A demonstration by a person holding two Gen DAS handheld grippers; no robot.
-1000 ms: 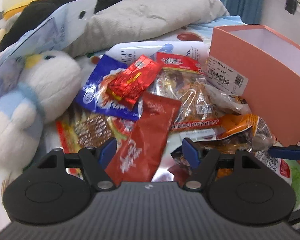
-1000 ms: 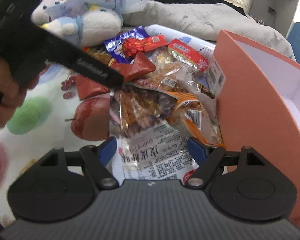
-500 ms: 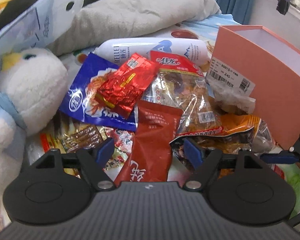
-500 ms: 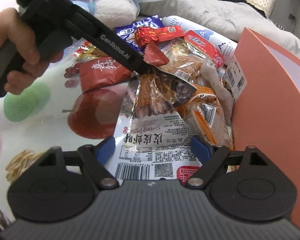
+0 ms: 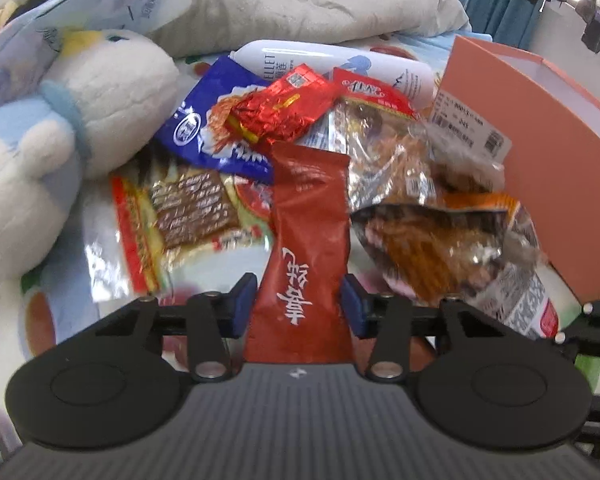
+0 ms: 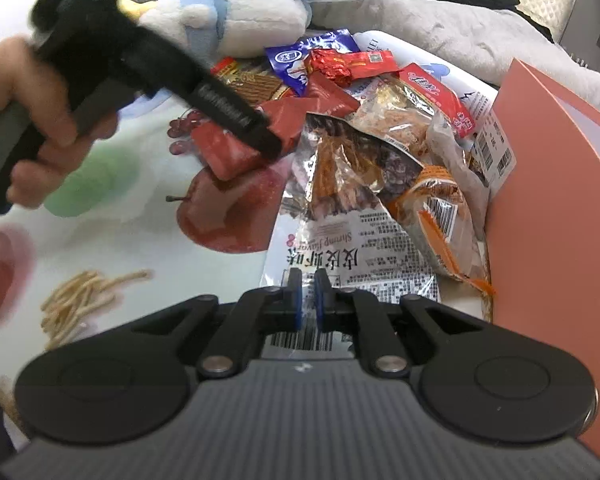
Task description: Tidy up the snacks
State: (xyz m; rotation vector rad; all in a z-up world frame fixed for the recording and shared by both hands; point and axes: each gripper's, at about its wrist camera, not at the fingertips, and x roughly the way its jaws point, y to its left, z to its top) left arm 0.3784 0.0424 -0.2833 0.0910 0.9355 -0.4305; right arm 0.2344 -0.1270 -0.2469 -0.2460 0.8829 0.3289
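A heap of snack packets lies on a fruit-print bedsheet beside a pink open box (image 5: 560, 148), also in the right wrist view (image 6: 560, 208). My left gripper (image 5: 298, 310) is narrowed around the lower end of a dark red packet (image 5: 308, 240), its blue pads touching both sides; the packet also shows in the right wrist view (image 6: 256, 136). My right gripper (image 6: 308, 300) is shut on the near edge of a white shrimp-flavour packet (image 6: 364, 256). A blue packet (image 5: 212, 120) and a shiny red foil packet (image 5: 284, 108) lie farther back.
A white-and-blue plush penguin (image 5: 60, 128) sits left of the heap. A white bottle (image 5: 332, 60) lies behind the packets. A grey blanket (image 5: 320, 0) and dark clothes fill the back. A clear packet of brown strips (image 5: 188, 208) lies left of the red packet.
My left gripper has moved forward and narrowed onto the dark red packet. My right gripper has closed from wide open onto the white shrimp packet's edge.
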